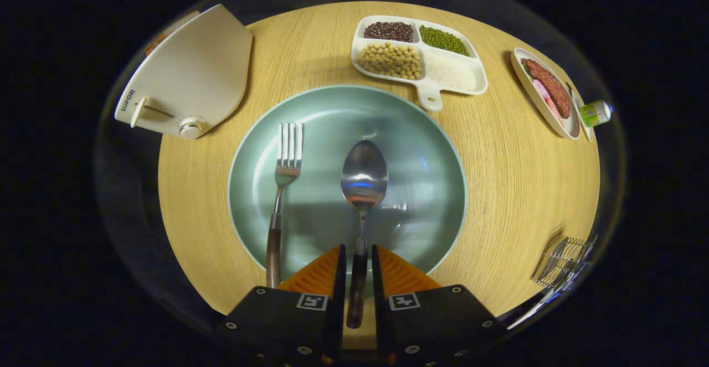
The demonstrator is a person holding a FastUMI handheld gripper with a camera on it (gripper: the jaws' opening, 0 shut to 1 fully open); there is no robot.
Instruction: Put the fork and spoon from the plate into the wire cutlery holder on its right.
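Observation:
A pale green plate sits mid-table with a fork on its left half and a spoon in the centre. Both have dark wooden handles pointing toward me. My gripper straddles the spoon's handle, one orange-backed finger on each side. A thin gap shows between each finger and the handle, so the gripper is open and narrowly set. The spoon still lies on the plate. The wire cutlery holder stands at the table's right edge, well to the right of my fingers.
Beyond the plate lies a white divided dish holding beans and grains. A cream appliance lid sits far left. At the far right are a small plate of sliced meat and a green-labelled bottle. Bare wood lies between plate and holder.

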